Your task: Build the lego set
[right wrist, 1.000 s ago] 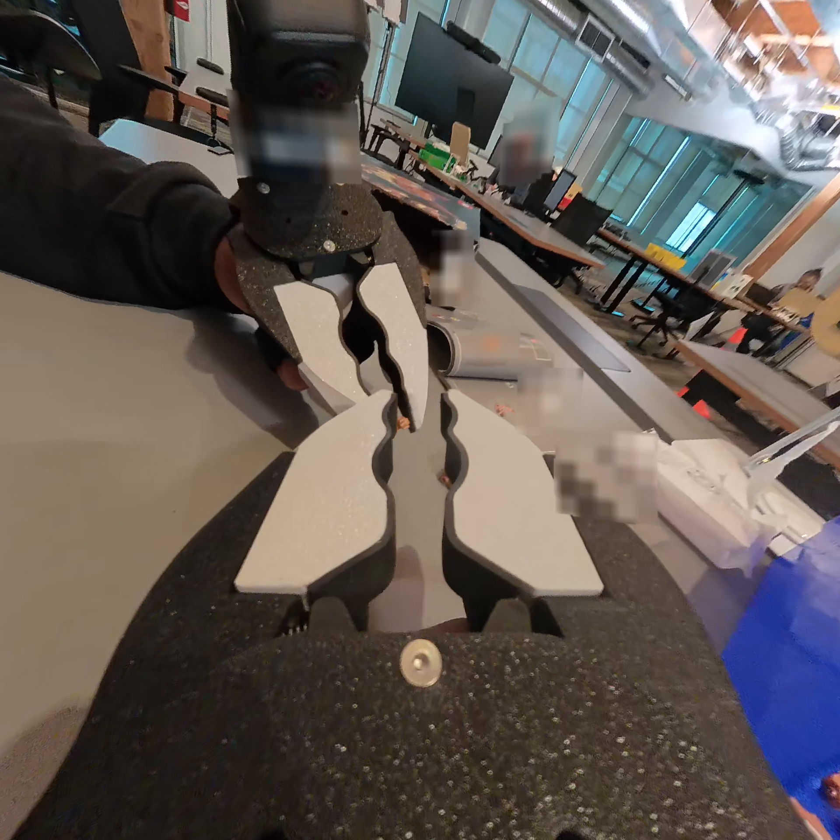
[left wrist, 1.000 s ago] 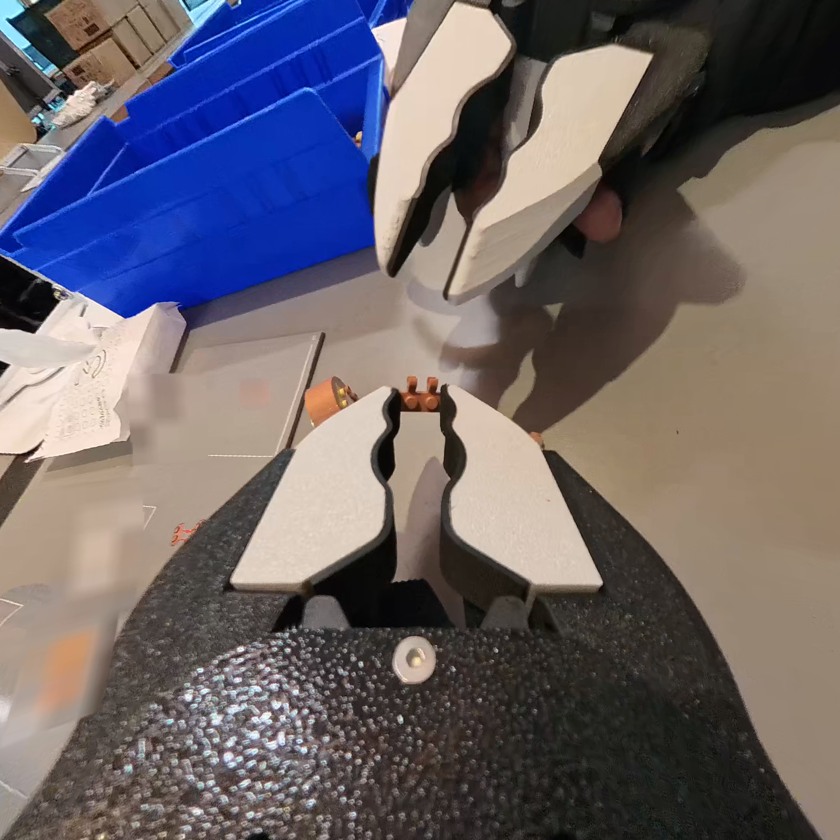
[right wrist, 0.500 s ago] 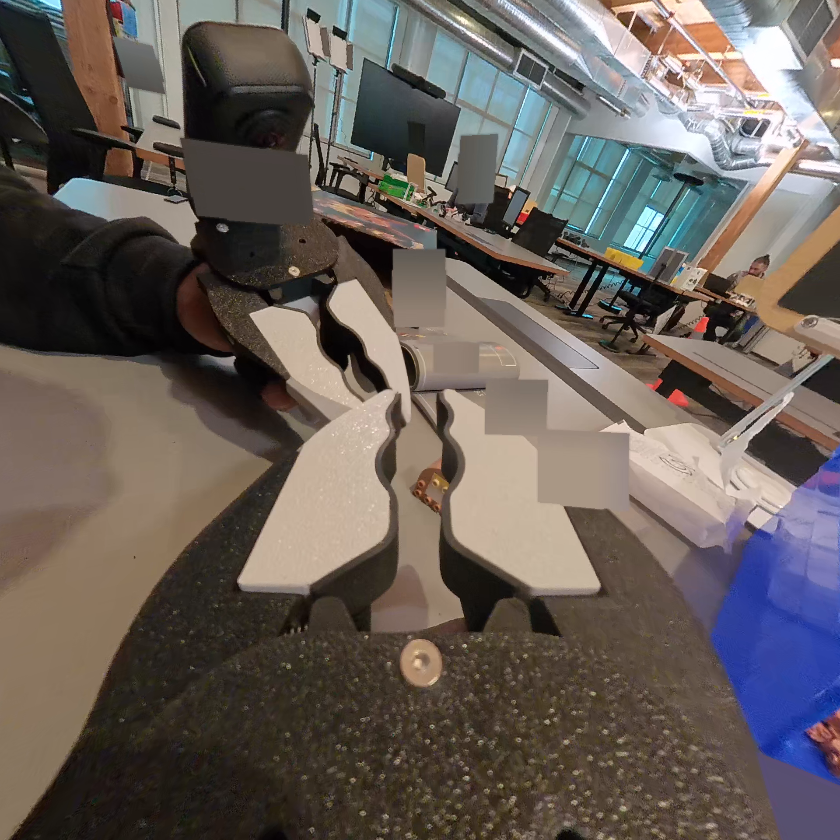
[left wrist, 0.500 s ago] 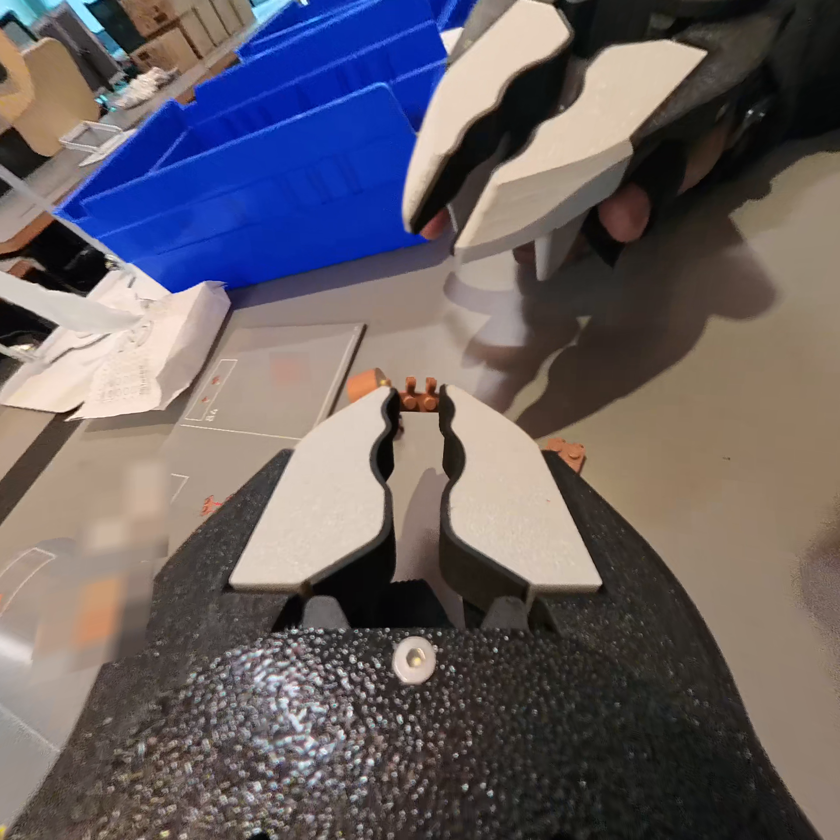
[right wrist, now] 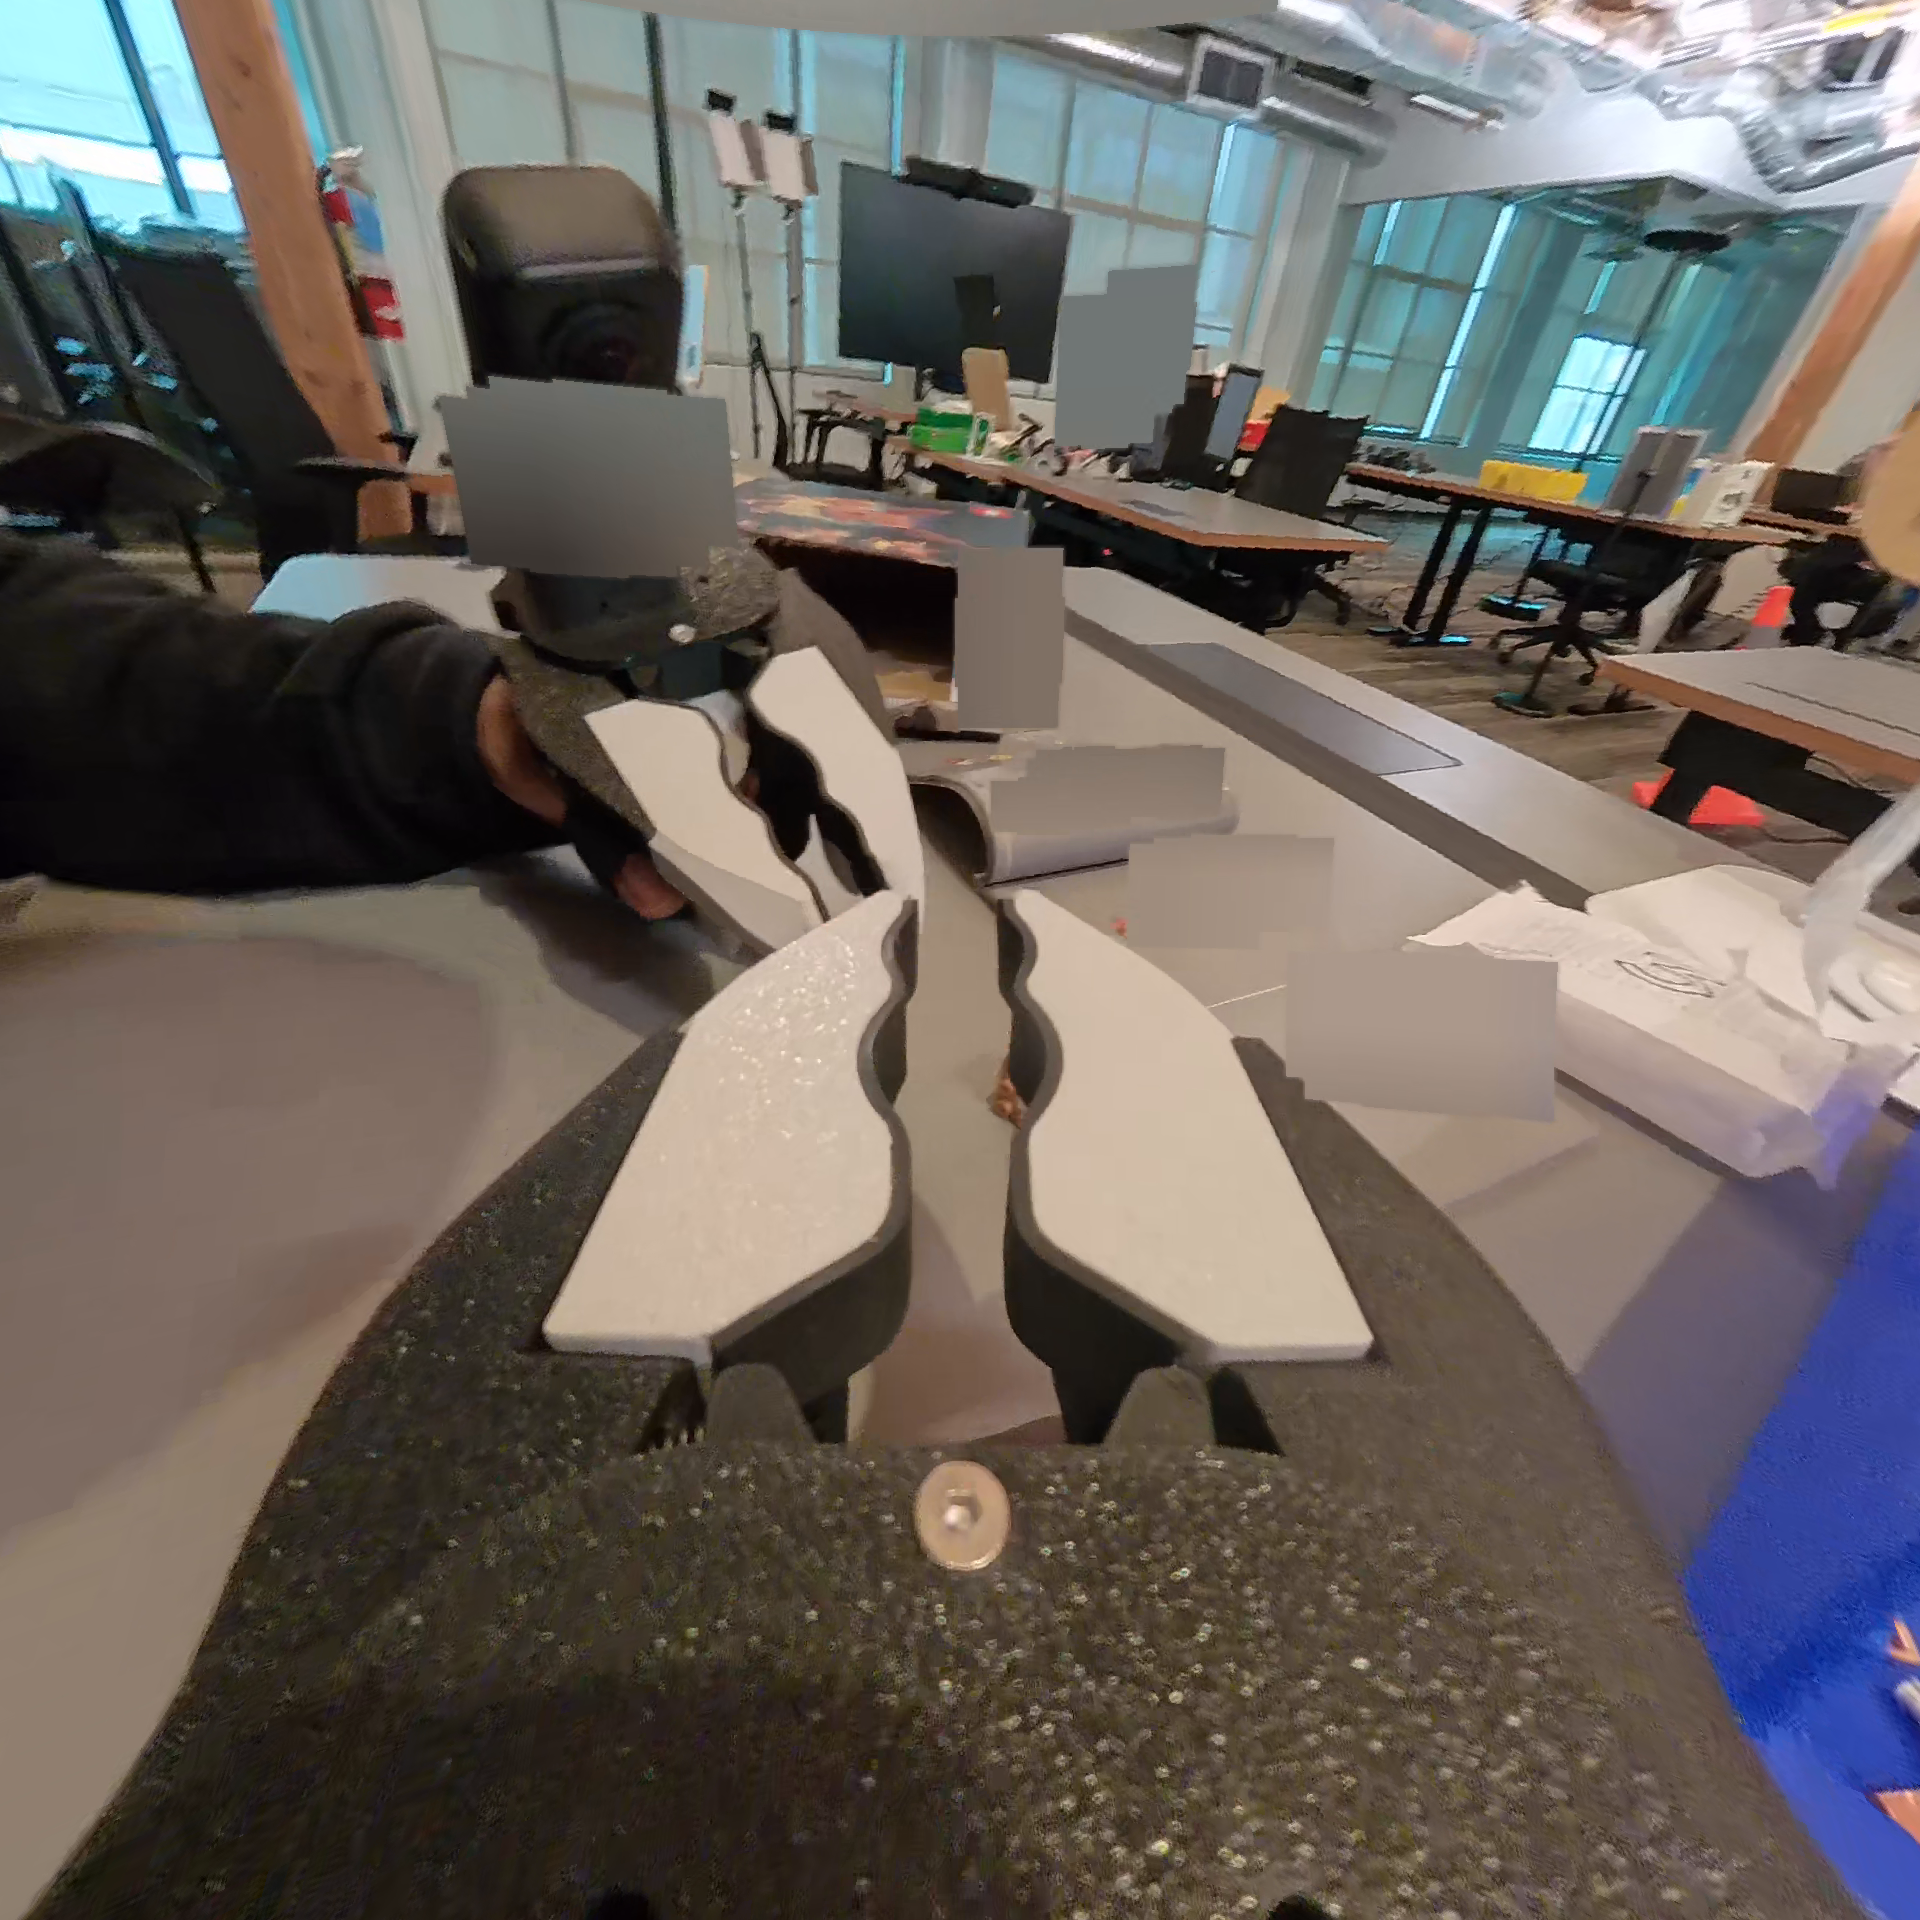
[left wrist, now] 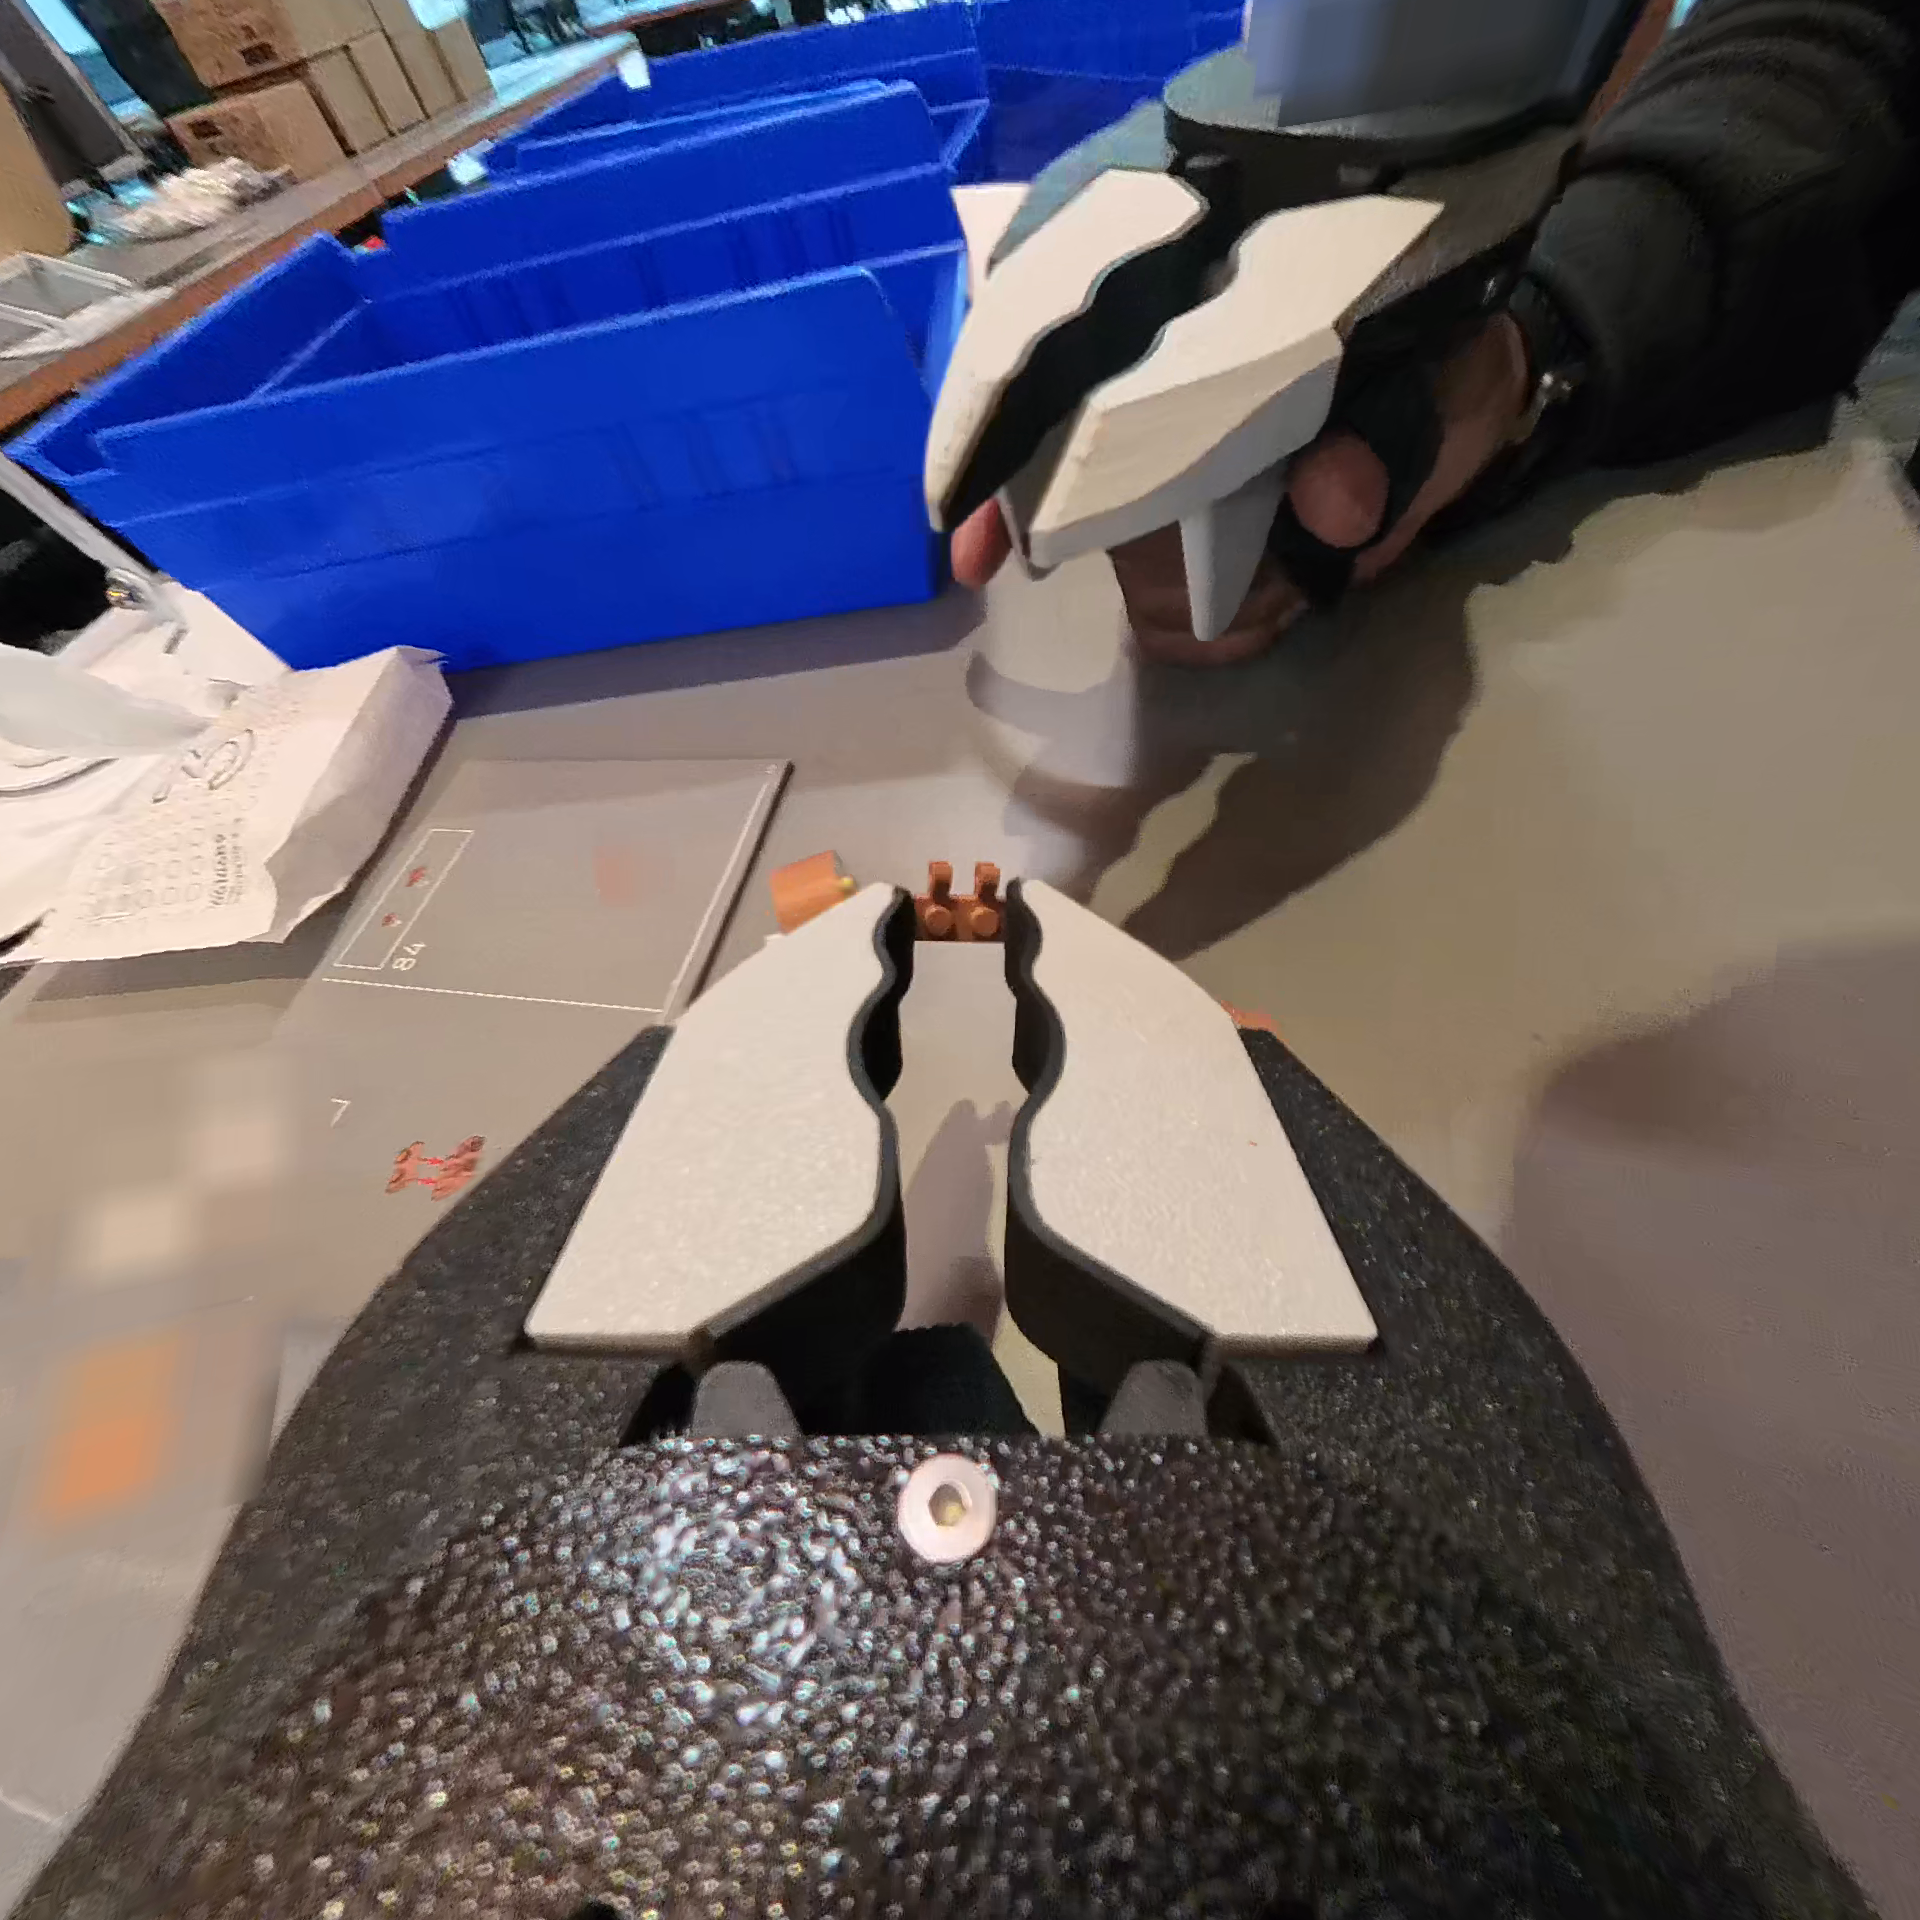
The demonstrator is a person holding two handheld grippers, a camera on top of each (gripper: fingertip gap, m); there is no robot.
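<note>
The left gripper point(left wrist: 958, 920) pinches a small brown studded brick point(left wrist: 958, 914) at its fingertips, above the grey surface point(left wrist: 1558, 935) — lifted for handling, it seems. The right gripper point(right wrist: 956, 914) hovers nearby, fingers slightly spread, apparently holding nothing.

A grey sheet point(left wrist: 582, 883) lying near left carries small white printed numerals beside a white outlined box. The crumpled white paper point(left wrist: 208, 831) farther left bears faint print, too small to read.

two wrist cameras low over grey table point(left wrist: 1558, 935), facing each other
</note>
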